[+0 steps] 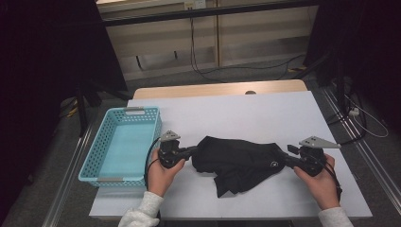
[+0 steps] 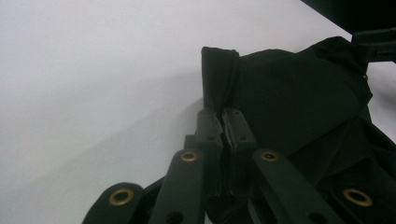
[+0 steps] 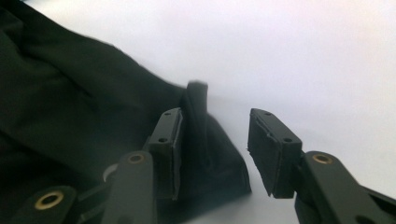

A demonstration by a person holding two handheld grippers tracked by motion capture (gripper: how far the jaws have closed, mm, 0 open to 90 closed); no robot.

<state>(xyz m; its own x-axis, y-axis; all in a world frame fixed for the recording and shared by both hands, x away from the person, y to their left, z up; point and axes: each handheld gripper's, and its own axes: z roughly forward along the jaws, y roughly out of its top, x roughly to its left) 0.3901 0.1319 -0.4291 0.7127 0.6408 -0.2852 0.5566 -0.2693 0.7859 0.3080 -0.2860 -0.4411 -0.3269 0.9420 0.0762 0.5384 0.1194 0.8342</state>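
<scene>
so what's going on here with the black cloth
A person is working a black garment on the white table with a gripper in each hand. The left gripper is clamped on one end of it. The right gripper stands open at the other end, a fold of cloth between its jaws but not pinched. A blue basket sits empty to the left.
</scene>
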